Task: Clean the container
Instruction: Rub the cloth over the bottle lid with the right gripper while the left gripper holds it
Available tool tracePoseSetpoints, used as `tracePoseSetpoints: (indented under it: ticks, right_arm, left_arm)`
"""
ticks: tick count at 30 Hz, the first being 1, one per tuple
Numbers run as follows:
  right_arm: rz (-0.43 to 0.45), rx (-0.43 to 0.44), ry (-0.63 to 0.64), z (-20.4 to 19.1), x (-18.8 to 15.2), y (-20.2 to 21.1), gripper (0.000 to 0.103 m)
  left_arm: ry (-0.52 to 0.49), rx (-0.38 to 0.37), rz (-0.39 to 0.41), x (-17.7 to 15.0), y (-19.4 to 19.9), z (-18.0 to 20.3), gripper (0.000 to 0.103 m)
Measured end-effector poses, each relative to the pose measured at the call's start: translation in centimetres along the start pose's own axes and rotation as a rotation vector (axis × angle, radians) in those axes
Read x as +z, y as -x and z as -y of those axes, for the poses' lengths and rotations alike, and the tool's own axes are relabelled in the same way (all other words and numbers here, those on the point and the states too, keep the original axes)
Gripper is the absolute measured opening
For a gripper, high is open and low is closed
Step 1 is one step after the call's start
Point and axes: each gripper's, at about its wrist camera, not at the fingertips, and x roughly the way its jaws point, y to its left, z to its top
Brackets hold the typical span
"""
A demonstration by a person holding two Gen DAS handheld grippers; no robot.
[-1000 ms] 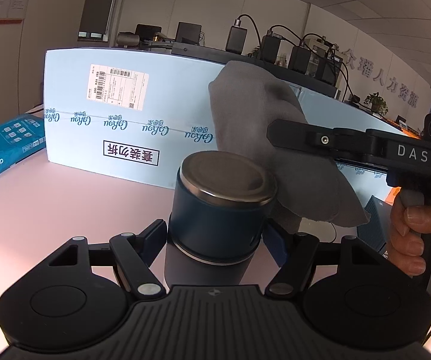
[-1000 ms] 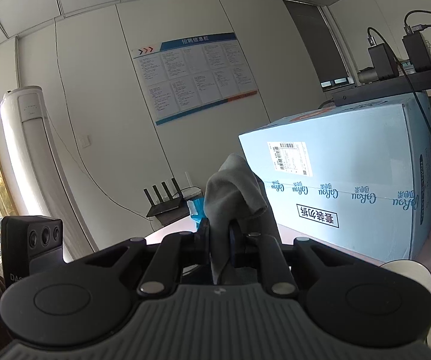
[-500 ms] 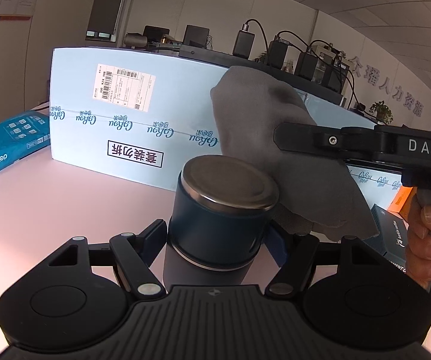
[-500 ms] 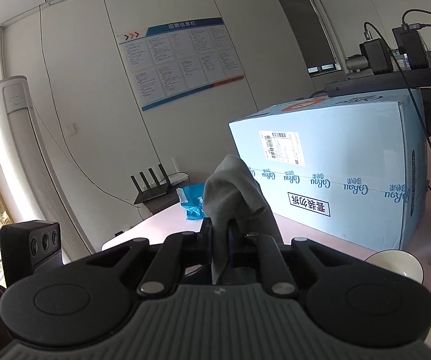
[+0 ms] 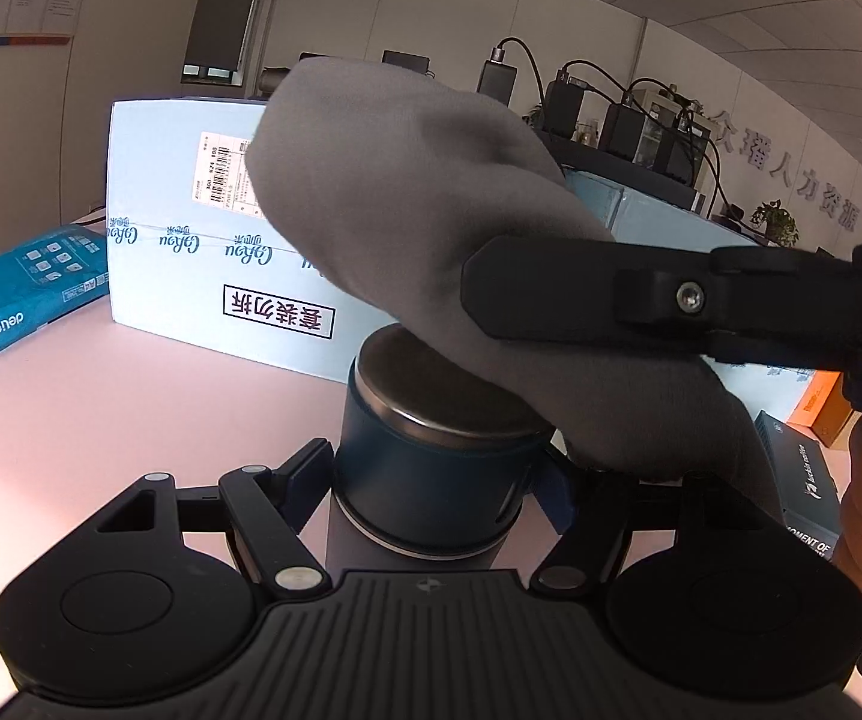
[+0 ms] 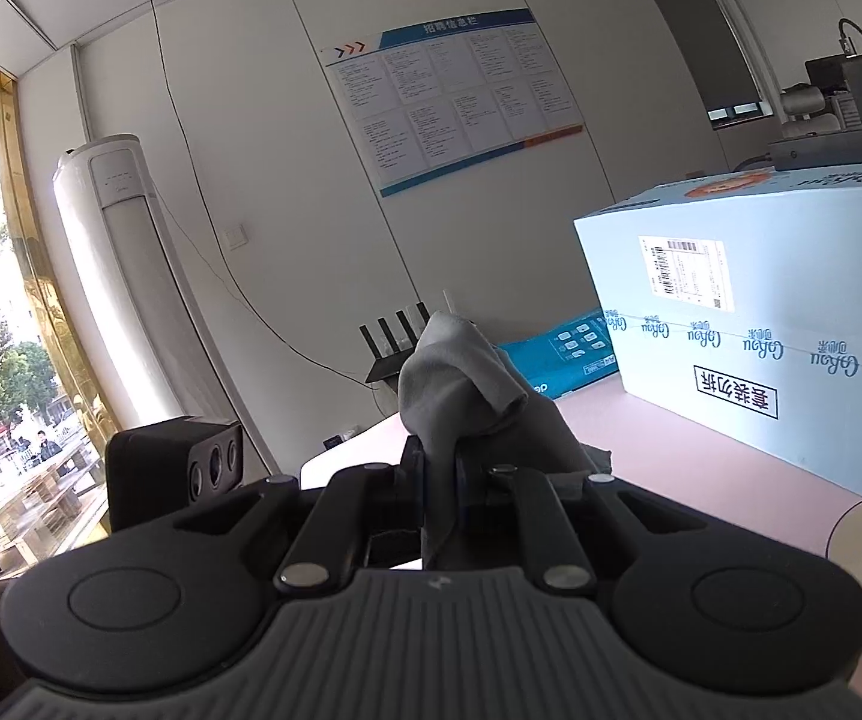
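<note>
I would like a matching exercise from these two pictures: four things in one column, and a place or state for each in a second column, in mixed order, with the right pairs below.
Things:
1. grey cloth
2. dark blue container
3. light blue box
4. teal packet

Places or states:
A. lies at the far left of the pink table
B. clamped in the right gripper, draped over a metal lid
C. stands behind the container, shipping label on its side
D. gripped by the left gripper

Pairs: 1-B, 2-D, 3-C, 4-A
</note>
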Motion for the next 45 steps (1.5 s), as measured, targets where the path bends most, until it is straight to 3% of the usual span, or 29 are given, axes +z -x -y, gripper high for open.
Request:
tracePoseSetpoints:
  ticks: [10,24,38,45]
  right_arm:
    - [-0.013,0.045,-0.001,-0.3,1.1,-1.6,0.013]
    - [0.045,-0.045,-0.033,1.3,1.3,-0.3,0.013]
    - [0.017,0.123,-0.135,0.0,0.7,-1.0,0.013]
    - [0.020,0.053,-0.101,0.3,1.4,-1.6,0.013]
  left_arm:
    - [0.001,0.003,0.002,0.0,-0.1,0.1,0.066]
    - [0.006,0.002,0.003,0.1,-0.1,0.0,0.066]
    - [0.005,0.000,0.003,0.1,0.1,0.1,0.066]
    - [0.000,0.001,0.003,0.1,0.2,0.4,0.066]
